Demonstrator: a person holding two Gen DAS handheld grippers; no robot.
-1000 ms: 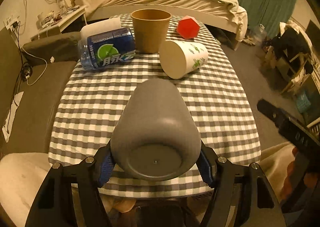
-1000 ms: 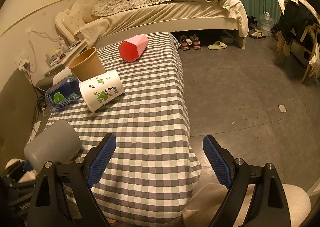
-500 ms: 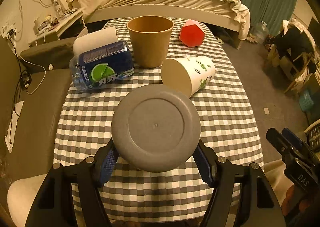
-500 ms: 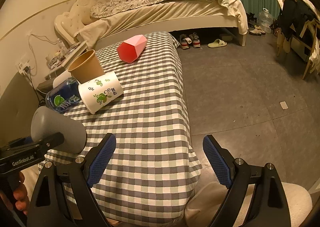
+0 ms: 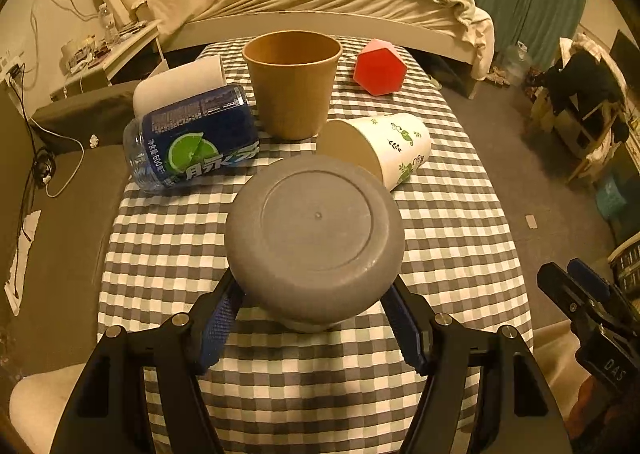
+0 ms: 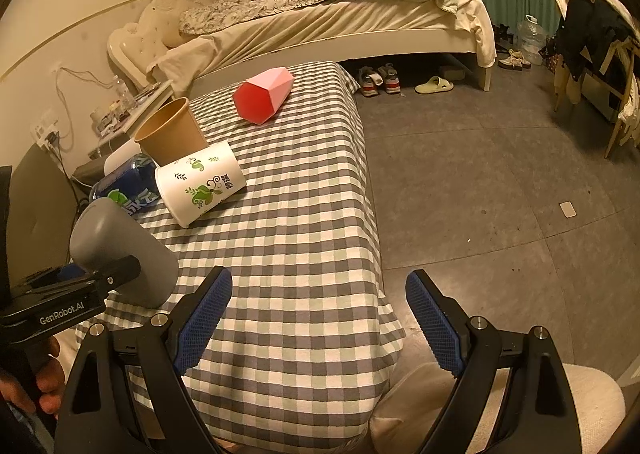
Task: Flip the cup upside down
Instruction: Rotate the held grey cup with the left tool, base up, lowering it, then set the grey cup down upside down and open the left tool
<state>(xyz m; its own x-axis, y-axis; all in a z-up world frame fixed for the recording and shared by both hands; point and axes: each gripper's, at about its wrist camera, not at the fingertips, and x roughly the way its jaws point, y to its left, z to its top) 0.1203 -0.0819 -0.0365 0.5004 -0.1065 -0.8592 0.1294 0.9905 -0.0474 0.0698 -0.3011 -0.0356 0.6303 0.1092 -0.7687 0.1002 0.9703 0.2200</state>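
My left gripper (image 5: 314, 314) is shut on a grey cup (image 5: 316, 238), gripping its sides. The cup's flat base faces up toward the camera and its mouth points down at the checked tablecloth (image 5: 440, 246), near the table's front edge. In the right wrist view the grey cup (image 6: 120, 250) tilts, base up and to the left, held by the left gripper (image 6: 80, 286) just above the cloth. My right gripper (image 6: 318, 318) is open and empty, over the table's front right corner.
Behind the grey cup stand a brown paper cup (image 5: 292, 81), upright, a white leaf-print cup (image 5: 384, 149) on its side, a blue bottle (image 5: 192, 137) on its side, a white roll (image 5: 180, 81) and a red faceted cup (image 5: 380, 67). A bed (image 6: 340, 17) lies beyond.
The left gripper has turned the grey cup from lying base-toward-camera to base-up, mouth down, and moved it forward and lower over the cloth. The right gripper stayed open and nearly still.
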